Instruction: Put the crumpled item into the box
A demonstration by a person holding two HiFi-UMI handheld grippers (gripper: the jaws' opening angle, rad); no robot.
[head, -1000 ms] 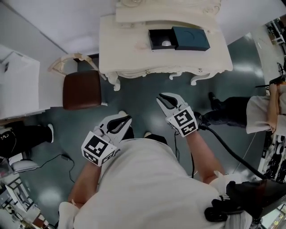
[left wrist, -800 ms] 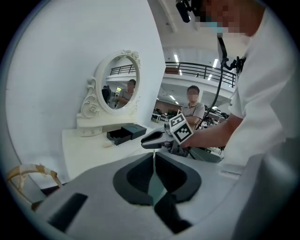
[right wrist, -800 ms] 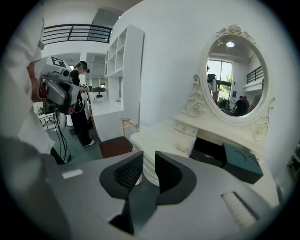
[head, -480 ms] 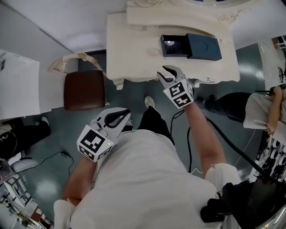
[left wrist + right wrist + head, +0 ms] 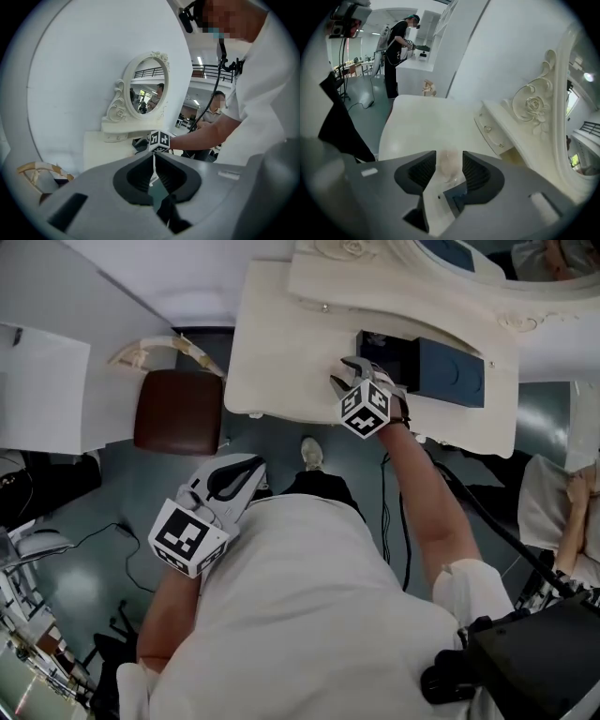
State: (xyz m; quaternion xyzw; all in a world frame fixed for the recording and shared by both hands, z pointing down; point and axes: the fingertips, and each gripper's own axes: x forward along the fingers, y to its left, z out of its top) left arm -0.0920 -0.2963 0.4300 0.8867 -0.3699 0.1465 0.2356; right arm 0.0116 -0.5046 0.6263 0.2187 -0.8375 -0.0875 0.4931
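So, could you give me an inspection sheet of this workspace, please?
Surface: cream dressing table, holding the box and lid.
Job's things: dark box open, blue lid beside it; pale crumpled item between the right jaws.
Clutter: nothing seen.
Grippers: right gripper at the box, jaws opening; left gripper away from the table, jaws together, empty.
Cables: black cable trailing behind the right arm.
Surroundings: brown stool, oval mirror, a person in the background.
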